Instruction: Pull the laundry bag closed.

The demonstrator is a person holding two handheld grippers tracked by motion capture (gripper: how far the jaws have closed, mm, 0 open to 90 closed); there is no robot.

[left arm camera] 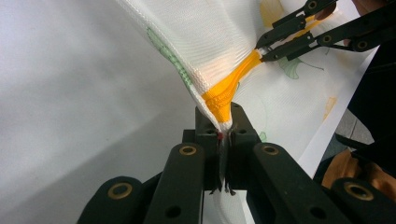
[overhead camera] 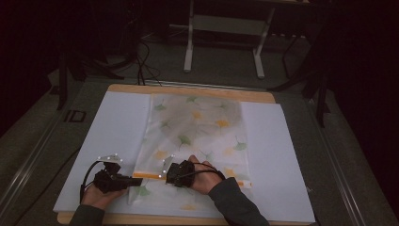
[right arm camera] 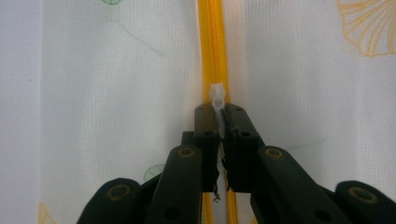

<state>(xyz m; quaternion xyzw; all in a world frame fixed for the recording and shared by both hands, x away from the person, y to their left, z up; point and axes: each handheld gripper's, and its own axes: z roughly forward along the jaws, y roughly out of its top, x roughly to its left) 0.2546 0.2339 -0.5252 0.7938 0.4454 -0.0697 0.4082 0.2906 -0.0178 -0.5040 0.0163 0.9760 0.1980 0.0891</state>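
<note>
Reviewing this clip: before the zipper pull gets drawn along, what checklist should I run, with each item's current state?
1. Left tool clamped on the end of the orange zipper: ok, jaws shut on it.
2. Right tool shut on the white zipper pull: ok.
3. Zipper stretch between the two tools taut: ok, the fabric lifts into a ridge in the left gripper view.
4. Mesh laundry bag lying flat on the white board: ok.
5. Zipper track ahead of the pull free of snagged mesh: cannot tell.
</note>
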